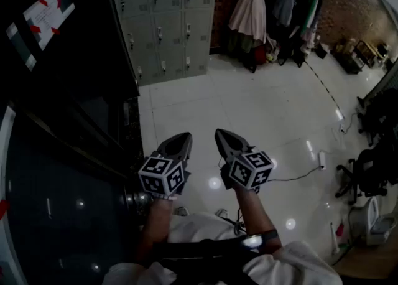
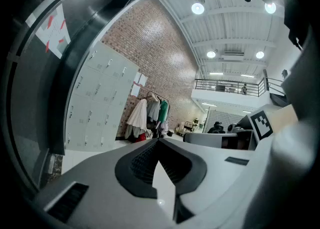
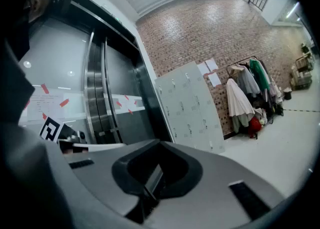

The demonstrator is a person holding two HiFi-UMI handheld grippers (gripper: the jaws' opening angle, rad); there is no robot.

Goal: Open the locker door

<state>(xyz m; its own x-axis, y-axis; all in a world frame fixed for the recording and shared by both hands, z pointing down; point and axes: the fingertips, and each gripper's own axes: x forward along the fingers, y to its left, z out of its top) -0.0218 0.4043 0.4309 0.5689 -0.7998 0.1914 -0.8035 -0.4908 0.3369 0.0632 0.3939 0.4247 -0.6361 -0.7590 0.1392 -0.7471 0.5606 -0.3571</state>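
The grey bank of lockers (image 1: 165,22) stands against the brick wall at the far side of the room, all doors closed, each with a small handle. It also shows in the left gripper view as lockers (image 2: 95,103) and in the right gripper view as lockers (image 3: 192,108). My left gripper (image 1: 180,138) and right gripper (image 1: 222,134) are held side by side over the white floor, well short of the lockers. Both have their jaws together at the tips with nothing between them, as the left gripper (image 2: 159,141) and right gripper (image 3: 159,144) show in their own views.
Dark glass and steel doors (image 1: 62,109) fill the left side close by. A clothes rack (image 1: 273,4) with hanging coats stands right of the lockers. Office chairs (image 1: 367,172), a white bin (image 1: 372,220) and a floor cable (image 1: 298,175) sit at the right.
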